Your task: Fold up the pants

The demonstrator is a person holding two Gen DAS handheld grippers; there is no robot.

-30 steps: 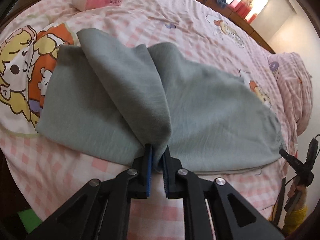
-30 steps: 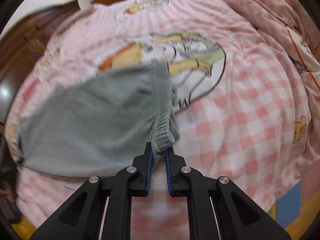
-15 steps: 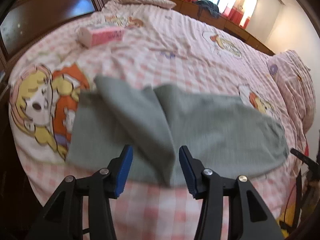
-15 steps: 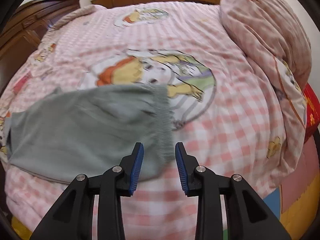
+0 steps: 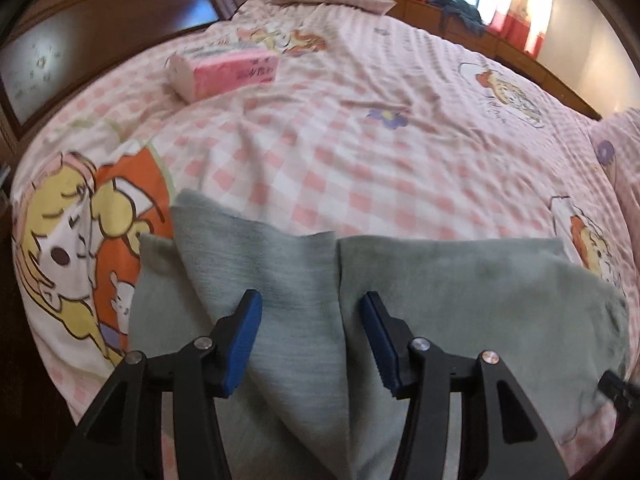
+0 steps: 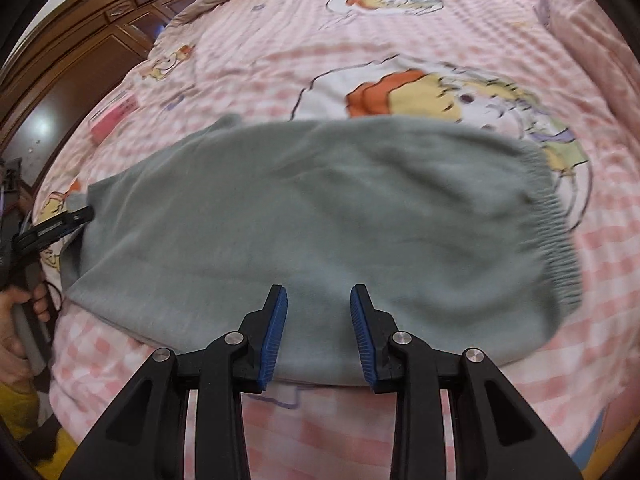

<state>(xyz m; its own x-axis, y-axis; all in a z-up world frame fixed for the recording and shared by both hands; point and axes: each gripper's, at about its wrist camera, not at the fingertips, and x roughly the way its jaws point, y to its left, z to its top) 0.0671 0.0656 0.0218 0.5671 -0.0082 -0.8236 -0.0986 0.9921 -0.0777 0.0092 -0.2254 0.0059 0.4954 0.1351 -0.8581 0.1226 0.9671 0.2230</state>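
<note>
Blue-padded fingers of the left claw stand wide apart with nothing between them, poised over the grey pants. Directly beyond that claw a pant leg lies folded diagonally across the rest of the garment, its end reaching toward the far left. The right claw is likewise spread apart and grips nothing; its fingers hover above the near edge of the pants, roughly at the middle of that edge. In the right wrist view the pants lie flat across the bed, with the gathered elastic waistband on the right side and the leg end on the left. At the left edge of that view a hand holds the other tool's handle, and one black fingertip of the left claw sits beside the leg end of the pants. Under the garment spreads the pink checked bedsheet, printed with cartoon figures. Farther back on the sheet, well apart from the pants, lies a pink tissue pack. Dark wooden furniture stands along the bed's left side, and red curtains hang at the bright window beyond.
</note>
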